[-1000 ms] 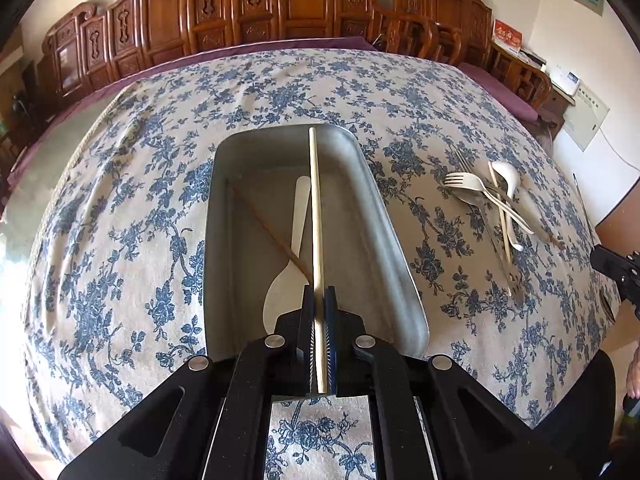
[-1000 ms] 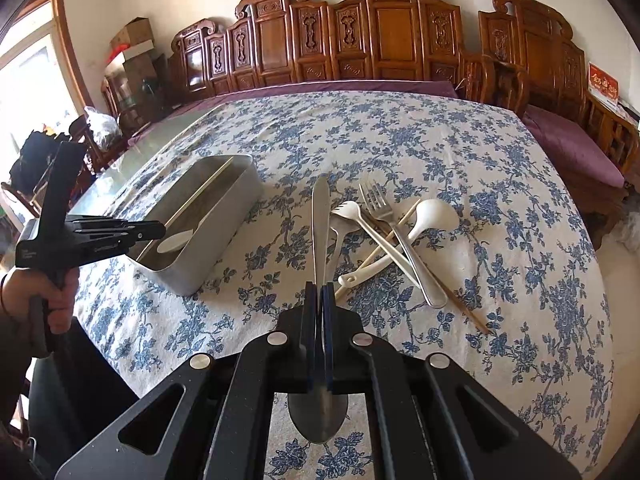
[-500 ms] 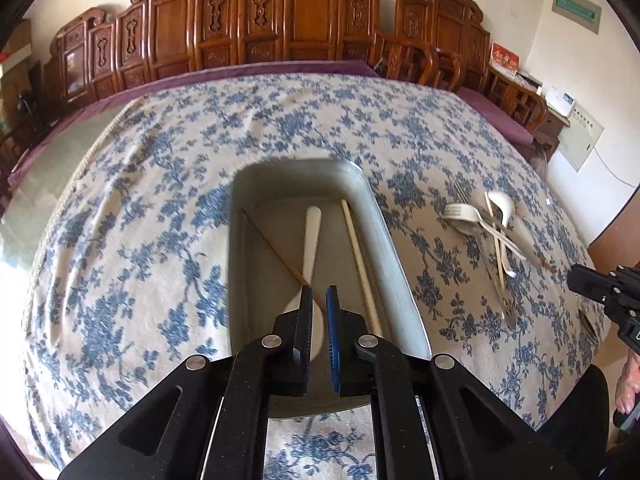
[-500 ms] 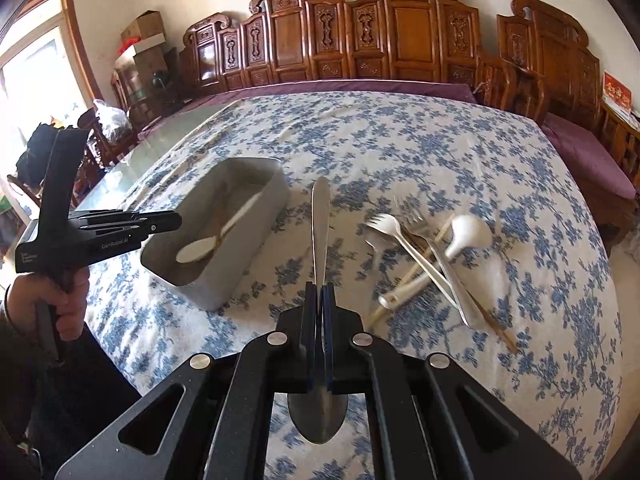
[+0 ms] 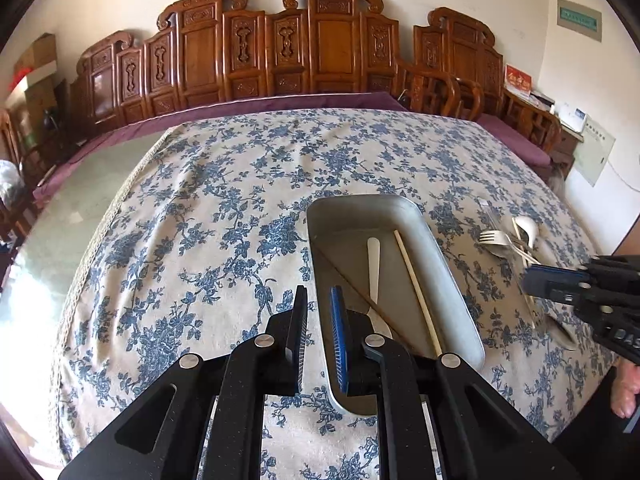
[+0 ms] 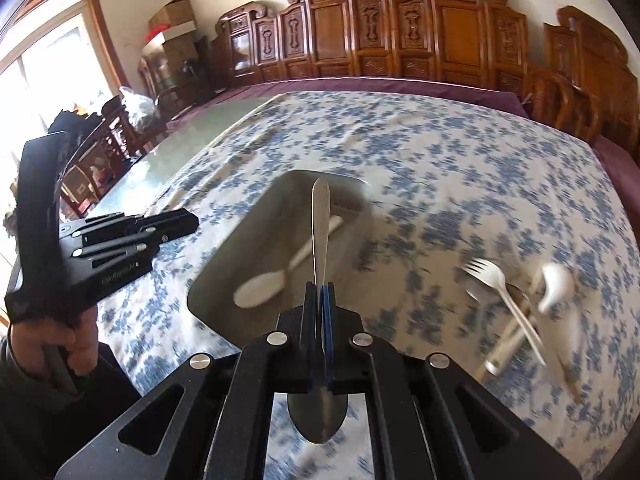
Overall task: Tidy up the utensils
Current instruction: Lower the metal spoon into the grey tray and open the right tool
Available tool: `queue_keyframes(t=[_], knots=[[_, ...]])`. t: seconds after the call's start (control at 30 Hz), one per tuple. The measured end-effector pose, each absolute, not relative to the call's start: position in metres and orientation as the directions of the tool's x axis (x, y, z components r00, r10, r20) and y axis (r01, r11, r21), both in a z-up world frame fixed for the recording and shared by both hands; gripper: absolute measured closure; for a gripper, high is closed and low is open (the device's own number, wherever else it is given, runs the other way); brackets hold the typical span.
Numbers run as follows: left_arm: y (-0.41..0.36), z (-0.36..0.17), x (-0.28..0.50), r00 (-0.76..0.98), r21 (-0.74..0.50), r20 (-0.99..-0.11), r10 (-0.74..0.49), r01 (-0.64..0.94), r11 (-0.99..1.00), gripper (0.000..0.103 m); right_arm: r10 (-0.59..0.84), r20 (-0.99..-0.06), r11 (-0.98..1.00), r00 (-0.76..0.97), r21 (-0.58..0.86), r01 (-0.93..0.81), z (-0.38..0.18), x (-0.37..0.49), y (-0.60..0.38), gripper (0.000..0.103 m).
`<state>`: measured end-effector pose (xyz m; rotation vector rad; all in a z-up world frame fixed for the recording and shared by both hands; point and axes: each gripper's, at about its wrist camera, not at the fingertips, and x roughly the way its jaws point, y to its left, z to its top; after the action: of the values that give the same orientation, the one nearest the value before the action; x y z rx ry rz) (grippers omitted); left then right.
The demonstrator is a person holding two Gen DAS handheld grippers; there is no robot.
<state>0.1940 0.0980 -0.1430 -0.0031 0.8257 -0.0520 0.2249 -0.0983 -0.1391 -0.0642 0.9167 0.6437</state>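
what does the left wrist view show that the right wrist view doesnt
Only the left wrist view shows the two chopsticks in the metal tray: a pale chopstick and a dark chopstick. It also shows the left gripper from behind, jaws opening, nothing between them.

Only the right wrist view shows the metal spoon clamped in the right gripper, its bowl behind the jaws, and a window at the left.

Both show the tray, the white plastic spoon inside it, the white fork, the white ladle spoon and the floral tablecloth.

A grey metal tray [image 5: 452,268] lies lengthwise on the floral cloth, holding a white spoon [image 5: 373,264], a pale chopstick [image 5: 416,284] and a dark chopstick [image 5: 352,284]; right of it, well apart, a white fork [image 5: 494,237] and white ladle spoon [image 5: 526,227] lie heaped; a steel spoon [image 6: 320,228] points far, above the tray.
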Motion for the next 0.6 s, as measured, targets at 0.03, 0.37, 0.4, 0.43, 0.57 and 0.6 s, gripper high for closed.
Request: queue_keyframes(t=[0.03, 0.37, 0.4, 0.43, 0.57, 0.6], knots=[[0.1, -0.143, 0.193, 0.678, -0.028, -0.733, -0.05, 0.043, 0.999, 0.092, 0.494, -0.755, 0.809, 0.431, 0.218, -0.546, -0.14, 0.227, -0.092, 0.098], [0.123, -0.148, 0.191, 0.671, -0.058, -0.74, -0.049, 0.009, 0.998, 0.092, 0.506, -0.774, 0.809, 0.381, 0.273, -0.52, -0.164, 0.253, -0.047, 0.098], [0.125, -0.15, 0.191, 0.669, -0.058, -0.742, -0.046, 0.004, 0.998, 0.092, 0.504, -0.776, 0.811, 0.378, 0.276, -0.516, -0.167, 0.255, -0.046, 0.098], [0.127, -0.15, 0.19, 0.669, -0.058, -0.742, -0.043, 0.0, 0.998, 0.092, 0.501, -0.78, 0.814, 0.375, 0.276, -0.512, -0.17, 0.257, -0.043, 0.098], [0.129, -0.149, 0.188, 0.675, -0.061, -0.736, -0.042, -0.005, 0.998, 0.092, 0.478, -0.801, 0.822, 0.361, 0.262, -0.506, -0.186, 0.261, -0.03, 0.098], [0.13, -0.149, 0.188, 0.676, -0.062, -0.735, -0.042, -0.006, 0.998, 0.092, 0.47, -0.807, 0.823, 0.358, 0.254, -0.508, -0.19, 0.261, -0.027, 0.098]])
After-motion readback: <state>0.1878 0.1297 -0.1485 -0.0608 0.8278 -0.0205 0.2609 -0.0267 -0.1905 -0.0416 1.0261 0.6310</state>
